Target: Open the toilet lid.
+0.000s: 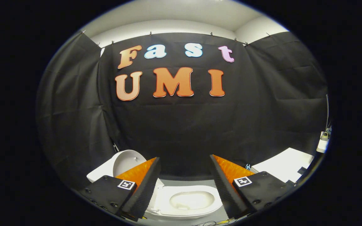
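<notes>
Tool [184, 185]: nearest the camera, its two fingers spread wide apart and holding nothing; each finger block carries a small square marker tag on top.
Left finger [143, 188]: its ribbed pad faces inward and overlaps the near left part of the toilet seat in the picture; whether it touches the seat cannot be told.
Right finger [225, 188]: stands over the right side of the seat, likewise with no visible grip on anything.
Toilet [171, 201]: white, seen from above between and just beyond the fingers; the seat ring is down and the bowl [192, 200] is exposed.
Toilet lid [127, 161]: already raised, standing up beyond the left finger and leaning back toward the tank side, its pale inner face turned to the camera.
Floor [184, 182]: grey, visible beyond the bowl between the two fingers.
White surface [283, 164]: a flat white top beyond the right finger, well apart from the toilet.
Cables [212, 223]: thin wires lie on the floor at the near side of the toilet.
</notes>
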`<state>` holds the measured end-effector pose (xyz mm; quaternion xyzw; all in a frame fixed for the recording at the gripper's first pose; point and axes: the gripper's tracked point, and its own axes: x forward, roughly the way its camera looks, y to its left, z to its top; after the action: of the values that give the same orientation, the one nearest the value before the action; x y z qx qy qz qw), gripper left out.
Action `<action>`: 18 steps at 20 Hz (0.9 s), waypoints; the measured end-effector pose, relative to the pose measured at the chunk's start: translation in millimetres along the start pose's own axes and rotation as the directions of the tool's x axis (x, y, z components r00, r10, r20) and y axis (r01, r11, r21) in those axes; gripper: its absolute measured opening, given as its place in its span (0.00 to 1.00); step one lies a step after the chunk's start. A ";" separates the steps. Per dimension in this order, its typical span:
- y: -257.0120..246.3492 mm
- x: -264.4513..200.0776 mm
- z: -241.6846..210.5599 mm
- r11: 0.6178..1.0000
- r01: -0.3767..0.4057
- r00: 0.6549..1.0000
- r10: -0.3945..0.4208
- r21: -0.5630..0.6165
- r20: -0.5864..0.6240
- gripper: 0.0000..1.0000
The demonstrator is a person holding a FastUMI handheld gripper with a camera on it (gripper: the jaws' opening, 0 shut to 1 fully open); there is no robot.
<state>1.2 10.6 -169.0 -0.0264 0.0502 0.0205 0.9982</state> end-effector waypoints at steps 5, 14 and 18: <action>2.4 -1.6 -2.7 1.000 -0.006 1.000 0.006 0.007 -0.006 0.98; -1.5 -2.2 -2.9 1.000 0.004 1.000 -0.004 0.025 -0.004 0.98; -0.9 -2.3 -3.9 1.000 0.004 1.000 -0.004 0.028 -0.005 0.98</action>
<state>-1.4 9.4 -172.6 -0.0126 0.0527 0.0178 0.9984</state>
